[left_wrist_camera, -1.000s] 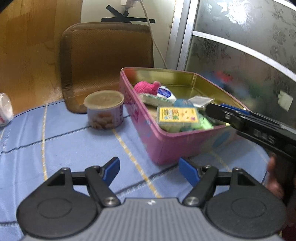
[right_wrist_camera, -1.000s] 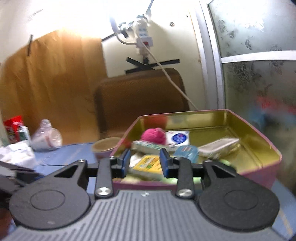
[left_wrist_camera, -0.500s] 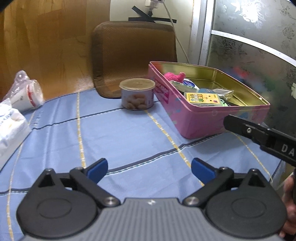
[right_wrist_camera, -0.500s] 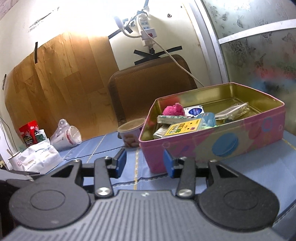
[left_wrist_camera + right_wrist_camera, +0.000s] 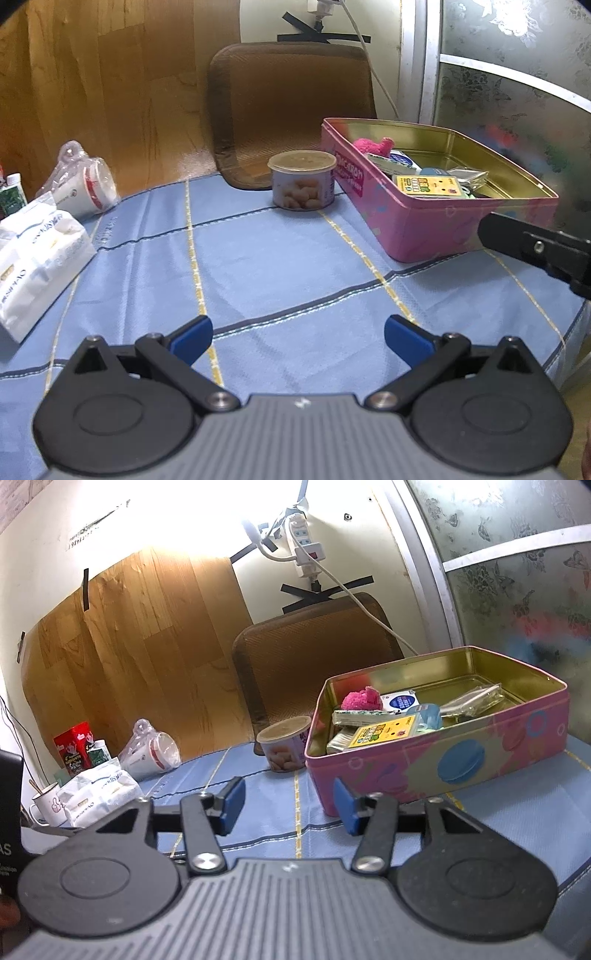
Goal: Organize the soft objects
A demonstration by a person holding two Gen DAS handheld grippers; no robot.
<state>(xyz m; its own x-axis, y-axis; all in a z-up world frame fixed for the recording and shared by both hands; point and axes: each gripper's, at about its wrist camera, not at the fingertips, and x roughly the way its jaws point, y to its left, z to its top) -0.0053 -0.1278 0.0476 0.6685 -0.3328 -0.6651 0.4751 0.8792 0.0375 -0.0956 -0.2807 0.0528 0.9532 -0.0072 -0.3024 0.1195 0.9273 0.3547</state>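
Observation:
A pink tin box (image 5: 436,225) (image 5: 480,749) stands on the blue tablecloth at the right. It holds a pink fluffy toy (image 5: 371,144) (image 5: 360,698), a yellow-green packet (image 5: 428,185) (image 5: 384,732), a white packet with a blue label (image 5: 400,701) and other small packs. My left gripper (image 5: 297,338) is open and empty, low over the cloth, well short of the box. My right gripper (image 5: 288,806) is open and empty, just in front of the box's near left corner; its body shows at the right of the left wrist view (image 5: 535,247).
A round snack can (image 5: 302,180) (image 5: 286,743) stands left of the box. A brown cushion (image 5: 291,110) leans on the wall behind. Wrapped paper cups (image 5: 83,182), white tissue packs (image 5: 33,254), a red packet (image 5: 73,749) and a mug (image 5: 46,806) lie at the left. The table edge runs at the right (image 5: 569,332).
Both grippers have pulled back from the box, and both sets of jaws have opened wider. The box's contents have not moved.

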